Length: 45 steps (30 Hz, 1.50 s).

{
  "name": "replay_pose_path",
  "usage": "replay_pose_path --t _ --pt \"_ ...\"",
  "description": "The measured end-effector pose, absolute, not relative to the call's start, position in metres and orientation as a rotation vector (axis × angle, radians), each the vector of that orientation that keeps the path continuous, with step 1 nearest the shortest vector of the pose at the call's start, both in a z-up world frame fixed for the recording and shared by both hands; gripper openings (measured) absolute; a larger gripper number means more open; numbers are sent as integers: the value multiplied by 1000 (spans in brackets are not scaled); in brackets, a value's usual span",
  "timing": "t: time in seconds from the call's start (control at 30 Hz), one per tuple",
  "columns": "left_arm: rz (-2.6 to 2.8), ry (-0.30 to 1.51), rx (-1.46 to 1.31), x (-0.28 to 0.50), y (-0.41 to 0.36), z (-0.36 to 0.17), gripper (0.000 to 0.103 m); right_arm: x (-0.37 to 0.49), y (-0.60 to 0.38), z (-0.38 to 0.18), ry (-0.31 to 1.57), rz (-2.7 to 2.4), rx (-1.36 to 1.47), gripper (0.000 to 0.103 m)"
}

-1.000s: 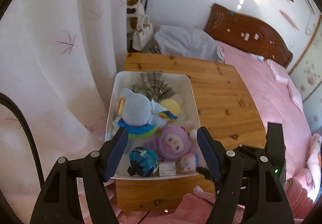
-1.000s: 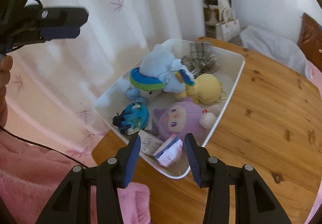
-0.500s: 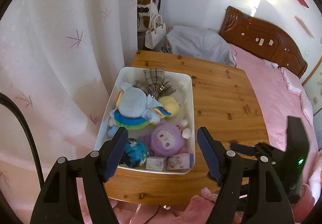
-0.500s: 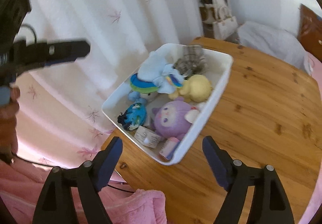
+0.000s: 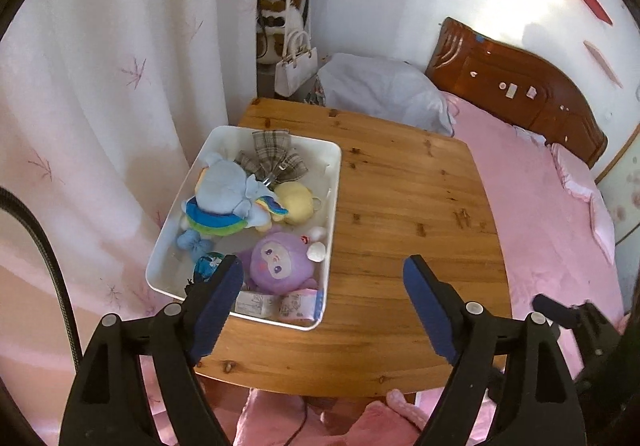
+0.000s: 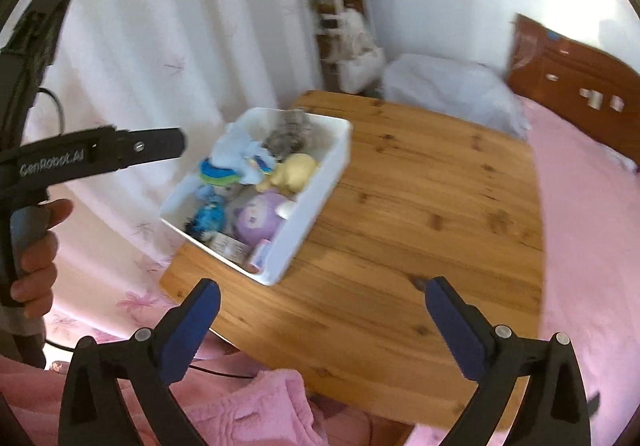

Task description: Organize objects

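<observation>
The white bin (image 5: 334, 181) sat on the left part of the wooden table (image 5: 408, 205), its long axis running away from the cameras toward the curtain (image 5: 100, 85) corner. Inside lay a blue plush (image 5: 224, 197), a yellow plush (image 5: 296, 201), a purple plush (image 5: 276, 266) and a plaid bow (image 5: 272, 159). The left gripper (image 5: 322, 310) and right gripper (image 6: 322, 330) both hung above the near edge, jaws spread wide, holding nothing.

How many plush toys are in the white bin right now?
3 clearly: a blue plush on the curtain side, a yellow plush beside it, and a purple plush nearer the grippers, all in the white bin. Others may be hidden underneath.
</observation>
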<state>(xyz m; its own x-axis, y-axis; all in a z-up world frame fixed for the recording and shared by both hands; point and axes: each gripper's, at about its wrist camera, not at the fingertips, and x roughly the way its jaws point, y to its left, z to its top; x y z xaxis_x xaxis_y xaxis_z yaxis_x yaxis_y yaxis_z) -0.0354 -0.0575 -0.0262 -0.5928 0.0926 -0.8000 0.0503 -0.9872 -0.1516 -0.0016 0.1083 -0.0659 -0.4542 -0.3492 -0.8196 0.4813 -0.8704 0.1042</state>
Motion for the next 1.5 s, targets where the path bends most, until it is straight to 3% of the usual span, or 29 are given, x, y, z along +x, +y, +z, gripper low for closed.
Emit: replay_pose_path --t 0.37,0.87,1.5 --pt "2859 -102 -1284 -2 -25 -1 93 34 167 -34 -185 -2504 1359 103" --pt "2907 20 -1348 8 -10 -8 93 48 172 -49 -159 -2578 1459 103" --pt "2947 17 -1377 0 -10 -14 93 32 159 -59 -19 -2504 1529 103"
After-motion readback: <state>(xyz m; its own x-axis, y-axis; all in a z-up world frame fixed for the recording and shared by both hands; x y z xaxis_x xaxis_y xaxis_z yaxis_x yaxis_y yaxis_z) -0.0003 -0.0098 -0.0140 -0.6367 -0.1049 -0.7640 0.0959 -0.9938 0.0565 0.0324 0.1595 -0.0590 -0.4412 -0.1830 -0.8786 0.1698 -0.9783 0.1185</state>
